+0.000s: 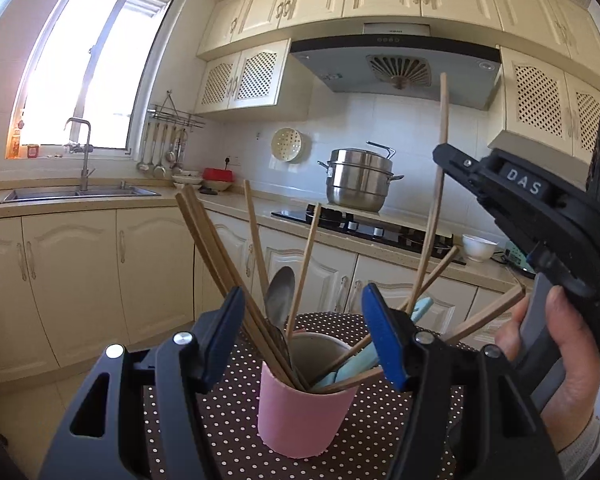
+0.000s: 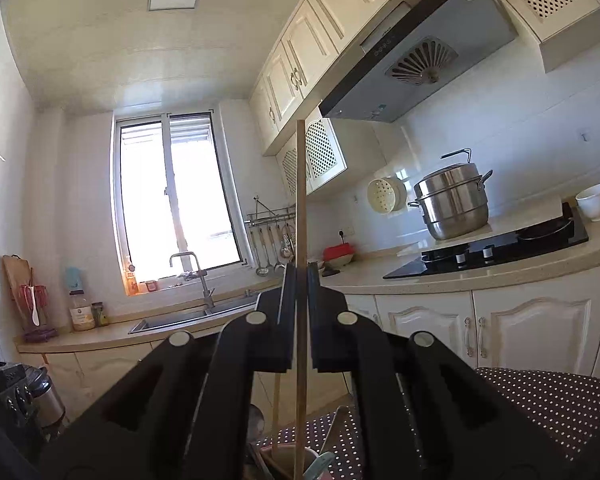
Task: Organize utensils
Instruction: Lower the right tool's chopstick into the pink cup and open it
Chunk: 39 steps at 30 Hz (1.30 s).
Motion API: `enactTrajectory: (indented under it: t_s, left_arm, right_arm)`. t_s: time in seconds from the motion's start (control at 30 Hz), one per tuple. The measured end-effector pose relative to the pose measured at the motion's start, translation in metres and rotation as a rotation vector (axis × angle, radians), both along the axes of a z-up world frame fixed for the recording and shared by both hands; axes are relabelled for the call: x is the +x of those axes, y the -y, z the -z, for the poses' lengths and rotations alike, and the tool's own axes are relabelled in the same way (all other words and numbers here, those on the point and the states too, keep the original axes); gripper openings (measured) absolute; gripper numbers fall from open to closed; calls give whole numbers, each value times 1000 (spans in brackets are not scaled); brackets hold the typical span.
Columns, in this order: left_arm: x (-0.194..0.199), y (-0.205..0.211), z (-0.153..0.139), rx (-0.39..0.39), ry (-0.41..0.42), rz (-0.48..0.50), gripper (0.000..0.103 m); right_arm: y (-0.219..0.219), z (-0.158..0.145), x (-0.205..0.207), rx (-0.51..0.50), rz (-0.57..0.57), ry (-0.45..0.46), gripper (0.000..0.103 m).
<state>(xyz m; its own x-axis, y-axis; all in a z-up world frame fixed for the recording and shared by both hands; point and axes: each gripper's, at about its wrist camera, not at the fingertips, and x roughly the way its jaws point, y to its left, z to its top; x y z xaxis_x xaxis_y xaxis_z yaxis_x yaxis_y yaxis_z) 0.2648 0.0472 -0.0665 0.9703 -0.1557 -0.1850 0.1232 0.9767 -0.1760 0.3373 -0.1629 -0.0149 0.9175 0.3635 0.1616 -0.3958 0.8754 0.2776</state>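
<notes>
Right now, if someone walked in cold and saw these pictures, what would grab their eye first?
Probably the pink cup on the polka-dot table, bristling with chopsticks and a metal spoon, framed between the left gripper's open jaws. Next, the right gripper, jaws shut on a single chopstick standing upright above the cup. Behind, a steel steamer pot sits by the stove.

We look from the left wrist along its jaws, tilted slightly down, close over the pink cylindrical cup on the brown polka-dotted tabletop. From the right wrist we look slightly upward, from beside that cup, toward the ceiling. Both views share the cup, the steel stacked steamer pot beyond it, and the bright window.
</notes>
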Motion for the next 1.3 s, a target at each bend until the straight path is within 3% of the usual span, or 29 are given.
enactTrajectory:
  t_s: [0.23, 0.37, 0.8, 1.07, 1.17, 1.2, 1.3]
  left_arm:
    - [-2, -18, -20, -29, 20, -80, 60]
    - [-3, -31, -31, -82, 39, -94, 60]
    - [15, -42, -54, -112, 59, -112, 60]
    - [24, -41, -52, -106, 55, -104, 60]
    - [25, -41, -50, -105, 47, -102, 60]
    - [26, -41, -50, -104, 44, -101, 60]
    - [26, -41, -49, -106, 31, -98, 61]
  right_arm:
    - [-7, -21, -16, -20, 39, 81, 6]
    - [-20, -29, -27, -62, 55, 132, 6]
    - [-46, -27, -13, -121, 63, 124, 6]
    - [-53, -17, -7, -148, 58, 110, 8]
    - [-51, -13, -7, -145, 60, 100, 32]
    - [-50, -13, -6, -145, 67, 95, 46]
    - [-45, -11, -7, -139, 64, 72, 48]
